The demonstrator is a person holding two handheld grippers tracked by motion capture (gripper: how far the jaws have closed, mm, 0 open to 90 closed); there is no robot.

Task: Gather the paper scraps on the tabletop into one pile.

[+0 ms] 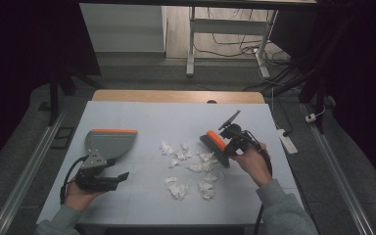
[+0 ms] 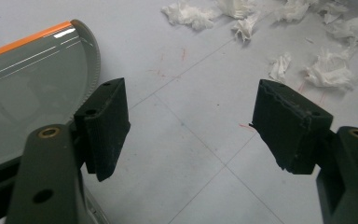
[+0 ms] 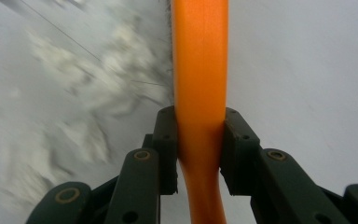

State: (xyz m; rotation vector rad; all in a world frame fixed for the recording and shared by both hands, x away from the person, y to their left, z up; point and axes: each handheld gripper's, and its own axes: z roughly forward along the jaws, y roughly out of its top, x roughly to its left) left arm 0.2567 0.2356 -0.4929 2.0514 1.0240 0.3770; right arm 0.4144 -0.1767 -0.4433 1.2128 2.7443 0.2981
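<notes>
- The white surface (image 1: 127, 196) carried a loose scatter of torn white paper scraps (image 1: 191, 169) around its middle, spread from the centre toward the near edge.
- On the left side lay a grey dustpan (image 1: 110, 143) with an orange strip along its far edge, resting flat and well apart from the scraps.
- The left hand-held gripper (image 1: 120, 177) sat at the near left, just beside the dustpan's near end, held by the person's left hand (image 1: 78, 196); it pointed right, toward the scraps.
- In the left gripper view its jaws stood wide apart with nothing between them; the dustpan (image 2: 32, 93) showed by the left jaw, and paper scraps (image 2: 331, 70) lay farther off on the surface (image 2: 191, 154).
- The right hand-held gripper (image 1: 227, 142) was at the right of the scraps, held by the person's right hand (image 1: 252, 161).
- It was clamped on the orange handle of a small brush (image 1: 214, 142), whose dark bristle side faced the scraps, just beside the rightmost ones.
- In the right gripper view both jaws pressed against the orange handle (image 3: 199, 93); the scraps to its left were blurred.
</notes>
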